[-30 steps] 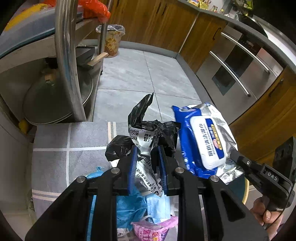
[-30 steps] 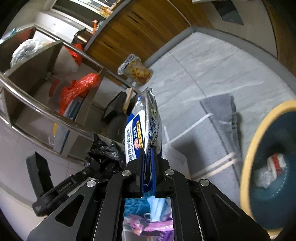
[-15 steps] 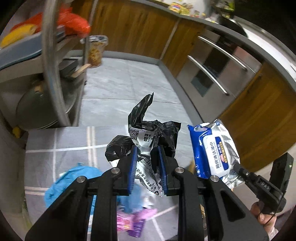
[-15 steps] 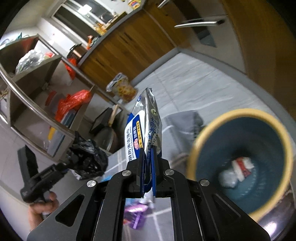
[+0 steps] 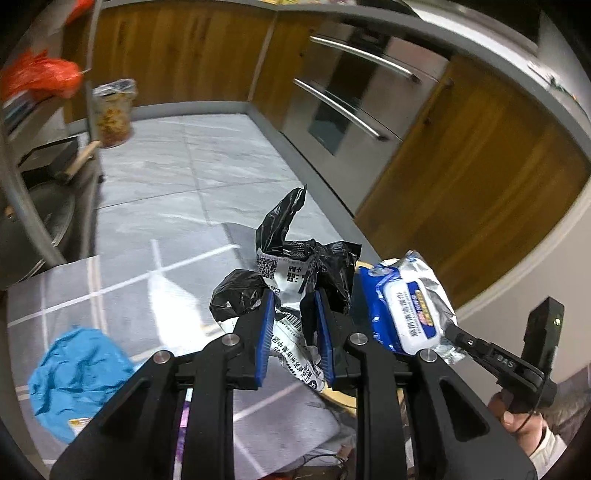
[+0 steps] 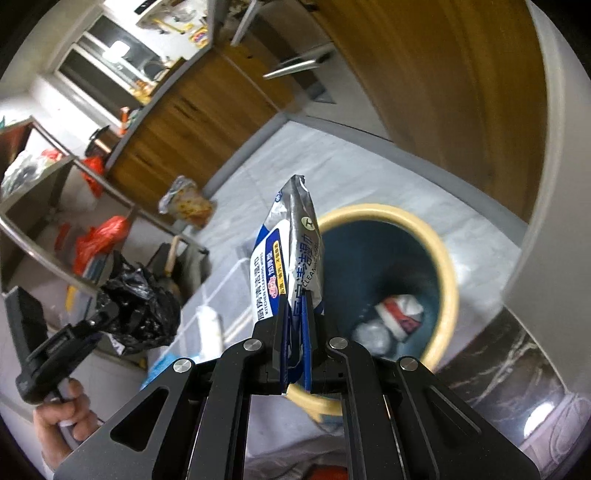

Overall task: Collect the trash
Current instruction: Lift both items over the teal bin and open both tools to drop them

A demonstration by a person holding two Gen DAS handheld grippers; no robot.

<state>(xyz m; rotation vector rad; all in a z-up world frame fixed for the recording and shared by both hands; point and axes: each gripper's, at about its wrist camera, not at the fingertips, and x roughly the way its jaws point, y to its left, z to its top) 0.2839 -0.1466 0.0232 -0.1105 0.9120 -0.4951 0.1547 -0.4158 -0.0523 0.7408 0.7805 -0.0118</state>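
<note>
Kitchen floor of pale grey marbled tiles (image 5: 155,162), partly covered by a grey mat (image 5: 110,280) crossed with white lines. Wooden cabinet fronts (image 5: 177,55) run along the far side under a grey worktop (image 5: 424,33); a steel appliance with long bar handles (image 5: 354,96) stands to the right. At the left, a metal rack (image 6: 74,206) carries red plastic bags (image 6: 99,236) and a pan; a bagged container (image 5: 112,110) sits on the tiles beyond it.

The left tool (image 5: 293,332) is clamped, blue pads set narrow, on a crumpled black plastic bag (image 5: 284,243) bearing a white printed label with a QR code and a barcode (the small Chinese print is not legible). The right tool (image 6: 294,339) is closed tight on the lower edge of a silver-and-blue wet-wipes pack (image 6: 291,254), held upright over the near rim of the waste bin (image 6: 443,258). The pack reads "KITCHEN CLEANING WIPES" beside Chinese characters.

The bin, dark blue inside with a cream rim, stands on the floor at the right and holds a red-and-white wrapper and a pale wad. A crumpled blue item (image 5: 77,373) lies on the mat at the near left.
</note>
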